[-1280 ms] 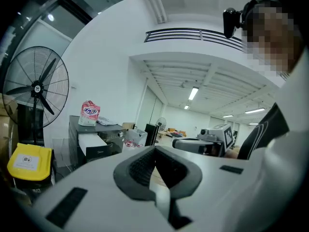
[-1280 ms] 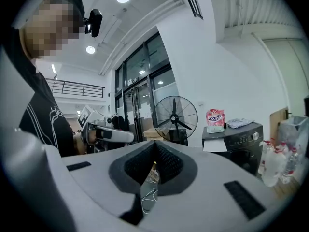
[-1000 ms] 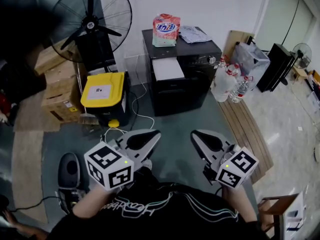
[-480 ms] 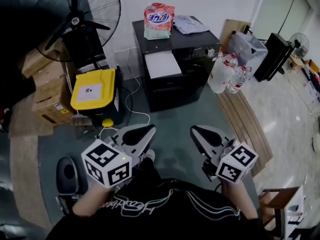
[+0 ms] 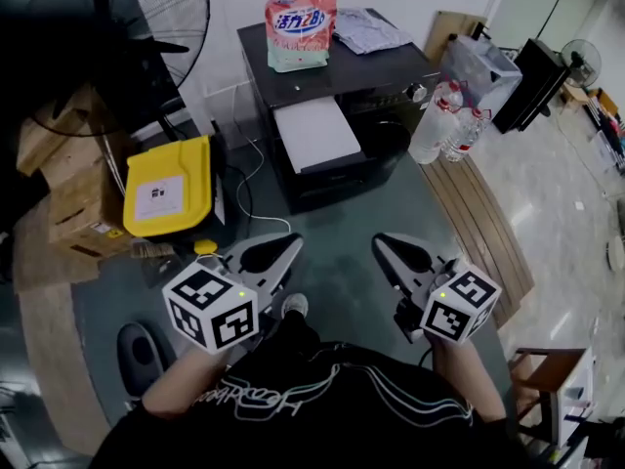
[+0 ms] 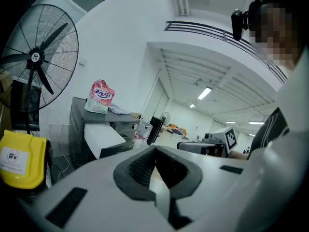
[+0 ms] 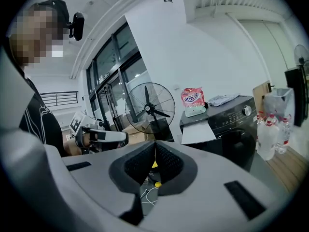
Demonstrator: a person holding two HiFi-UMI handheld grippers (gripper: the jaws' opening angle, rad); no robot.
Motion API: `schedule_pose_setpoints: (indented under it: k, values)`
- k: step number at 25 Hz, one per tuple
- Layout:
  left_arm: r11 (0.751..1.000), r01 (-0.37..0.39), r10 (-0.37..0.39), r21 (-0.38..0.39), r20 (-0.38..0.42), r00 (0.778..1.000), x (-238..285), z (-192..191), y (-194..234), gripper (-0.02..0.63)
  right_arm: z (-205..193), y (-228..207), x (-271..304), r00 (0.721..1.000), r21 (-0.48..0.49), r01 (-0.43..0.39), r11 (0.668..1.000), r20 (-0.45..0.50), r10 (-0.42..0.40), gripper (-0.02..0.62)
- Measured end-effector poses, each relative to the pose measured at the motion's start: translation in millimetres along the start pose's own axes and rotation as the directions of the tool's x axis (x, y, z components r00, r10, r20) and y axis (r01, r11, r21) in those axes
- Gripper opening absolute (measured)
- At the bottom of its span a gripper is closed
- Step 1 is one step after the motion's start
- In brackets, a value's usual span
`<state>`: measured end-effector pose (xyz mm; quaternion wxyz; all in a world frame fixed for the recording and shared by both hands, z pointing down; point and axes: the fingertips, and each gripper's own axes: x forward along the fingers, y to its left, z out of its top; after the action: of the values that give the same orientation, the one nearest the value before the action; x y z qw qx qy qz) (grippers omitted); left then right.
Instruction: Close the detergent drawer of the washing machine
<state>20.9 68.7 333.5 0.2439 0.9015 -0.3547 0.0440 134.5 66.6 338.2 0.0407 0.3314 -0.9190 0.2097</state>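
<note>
The black washing machine (image 5: 391, 96) stands at the far middle of the head view. Its white detergent drawer (image 5: 312, 133) sticks out of the front at the top left. A pink detergent bag (image 5: 298, 25) and a folded cloth (image 5: 366, 29) lie on its lid. My left gripper (image 5: 293, 241) and right gripper (image 5: 380, 241) are held close to my body, well short of the machine, both shut on nothing. The drawer (image 6: 104, 137) also shows beyond the shut left gripper (image 6: 154, 151). In the right gripper view the drawer (image 7: 198, 132) lies past the shut right gripper (image 7: 154, 146).
A yellow-lidded bin (image 5: 168, 186), cardboard boxes (image 5: 59, 203) and a standing fan (image 5: 146, 18) are left of the machine. Water bottles (image 5: 444, 125) and a wooden pallet (image 5: 483, 233) are on its right. Cables (image 5: 249, 198) trail on the green floor.
The washing machine has come nearer and larger in the head view as I step towards it. Both grippers keep the same pose and stay shut.
</note>
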Motion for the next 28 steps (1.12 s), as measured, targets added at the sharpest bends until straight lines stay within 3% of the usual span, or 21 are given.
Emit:
schedule_pose_setpoints:
  k: [13,17,28]
  values:
    - [0.997,0.004,-0.013,-0.078,-0.113,0.993,59,3,132,0.023,-17,-99,97,0.978,0.063,0.202,0.977,-0.065,-0.198,0.026]
    - [0.996,-0.009,-0.001,-0.084,-0.125,0.992,73,6,165,0.023,-30,-125,118,0.958,0.021,0.268,0.963,-0.107,-0.264,0.026]
    - [0.996,-0.024,0.007,-0.084,-0.187,0.982,97,-8,226,0.023,-65,-179,163,0.924,0.053,0.356,0.933,-0.171,-0.343,0.028]
